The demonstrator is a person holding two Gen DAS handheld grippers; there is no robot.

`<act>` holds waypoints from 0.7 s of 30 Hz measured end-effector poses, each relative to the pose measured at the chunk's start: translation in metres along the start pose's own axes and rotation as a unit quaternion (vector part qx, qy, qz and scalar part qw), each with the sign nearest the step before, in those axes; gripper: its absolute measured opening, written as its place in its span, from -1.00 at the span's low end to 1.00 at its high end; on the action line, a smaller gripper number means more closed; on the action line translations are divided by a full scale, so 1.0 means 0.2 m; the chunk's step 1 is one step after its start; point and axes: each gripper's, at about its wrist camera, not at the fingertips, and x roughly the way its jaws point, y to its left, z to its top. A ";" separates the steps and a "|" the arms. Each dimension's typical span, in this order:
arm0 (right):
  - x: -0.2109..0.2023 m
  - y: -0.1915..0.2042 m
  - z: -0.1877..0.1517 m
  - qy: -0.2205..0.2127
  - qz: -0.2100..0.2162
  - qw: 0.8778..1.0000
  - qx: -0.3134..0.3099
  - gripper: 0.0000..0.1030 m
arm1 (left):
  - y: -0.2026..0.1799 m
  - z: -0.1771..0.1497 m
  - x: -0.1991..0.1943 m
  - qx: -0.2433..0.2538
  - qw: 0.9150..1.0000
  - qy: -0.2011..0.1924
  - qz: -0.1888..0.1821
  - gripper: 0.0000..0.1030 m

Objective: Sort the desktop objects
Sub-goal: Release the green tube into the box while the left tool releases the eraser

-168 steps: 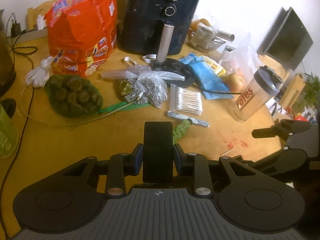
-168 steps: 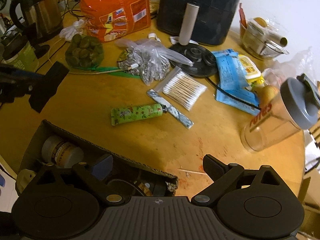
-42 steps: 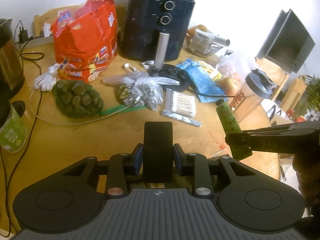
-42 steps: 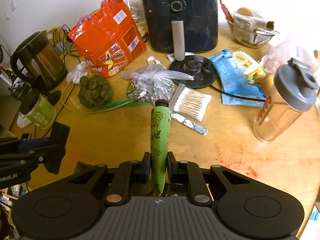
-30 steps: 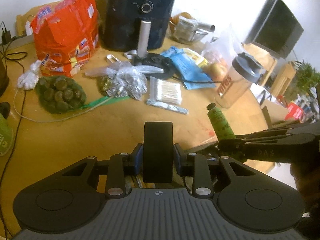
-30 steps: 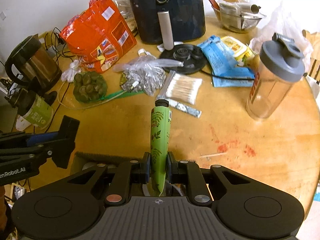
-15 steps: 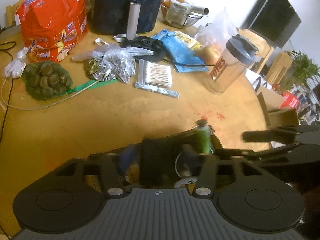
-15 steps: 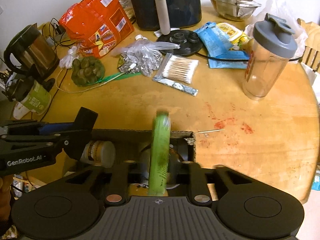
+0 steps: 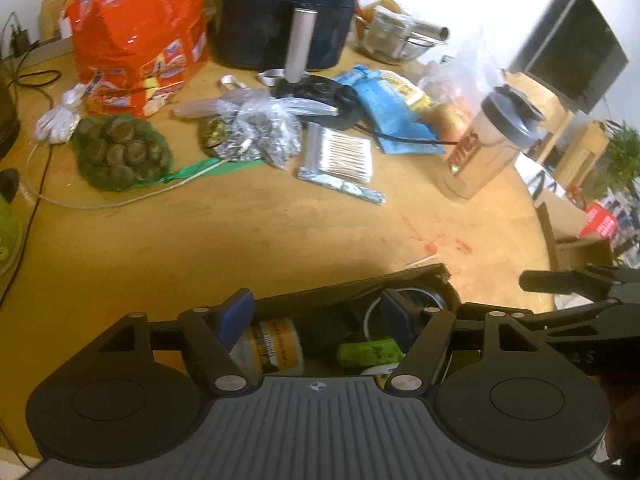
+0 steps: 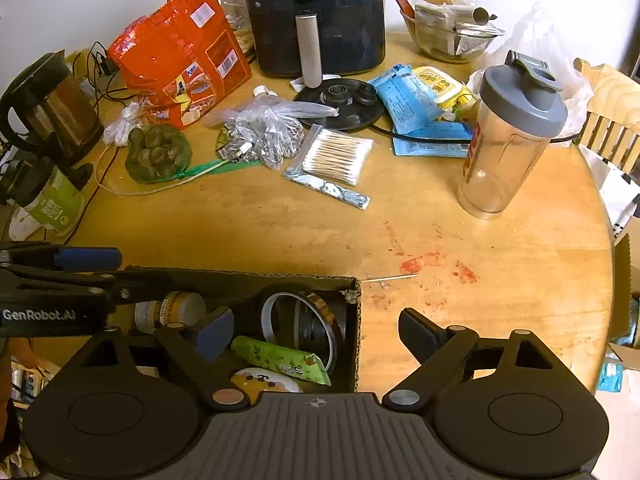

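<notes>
Nearest of all, both tools hang over the brown cardboard box (image 10: 352, 320) at the near edge of the round wooden desk (image 10: 460, 240): the right tool (image 10: 316, 330) has its fingers spread wide and grips nothing, and the left tool (image 9: 316, 316) is likewise spread wide and empty above the same box. Inside the box the green squeeze tube with a leaf print (image 10: 280, 358) lies on its side near the right wall, just beside a dark roll of tape (image 10: 298, 320), with a white pill bottle with a yellow label (image 10: 172, 310) to its left and a round cartoon-printed lid (image 10: 266, 384) at the near edge. Judging by that, the tube is sorted and the step in hand is choosing the next loose item. Farther out, the thin silver foil sachet (image 10: 326, 190) and the clear packet of cotton swabs (image 10: 336, 154) lie touching, in the middle of the desk; the sachet is flat, so the fingers should probably come down square across its narrow width and close gently without dragging the swab packet along. The clear shaker bottle with a grey lid (image 10: 508, 136) stands upright to the right, and the clear plastic bag of silver-wrapped pieces (image 10: 260, 136), the green net bag (image 10: 158, 154) and the orange snack bag (image 10: 180, 52) sit farther back before the black air fryer (image 10: 320, 12).
</notes>
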 end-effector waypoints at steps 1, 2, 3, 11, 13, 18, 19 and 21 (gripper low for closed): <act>0.00 0.00 0.00 0.002 -0.001 1.000 0.001 0.76 | 0.01 0.00 0.00 -0.005 1.000 0.000 0.002 0.34; 0.01 0.00 0.00 0.003 -0.003 1.000 0.001 0.76 | 0.02 0.00 -0.01 -0.010 1.000 0.000 0.005 0.34; 0.01 -0.01 0.01 0.003 -0.004 1.000 0.001 0.77 | 0.03 0.00 -0.01 -0.015 1.000 -0.001 0.007 0.34; 0.03 0.01 0.05 0.003 -0.015 1.000 -0.013 0.91 | 0.07 0.01 -0.03 -0.035 0.999 -0.004 0.018 0.34; 0.04 0.01 0.06 0.003 -0.017 1.000 -0.018 0.93 | 0.07 0.01 -0.03 -0.039 0.999 -0.007 0.021 0.34; 0.06 0.03 0.09 0.002 -0.021 0.999 -0.032 1.00 | 0.09 0.02 -0.04 -0.049 0.998 -0.013 0.027 0.34; 0.06 0.03 0.10 0.002 -0.021 0.999 -0.035 1.00 | 0.09 0.02 -0.04 -0.051 0.998 -0.014 0.029 0.34; 0.07 0.03 0.11 0.001 -0.019 0.999 -0.039 1.00 | 0.09 0.02 -0.04 -0.055 0.998 -0.016 0.032 0.34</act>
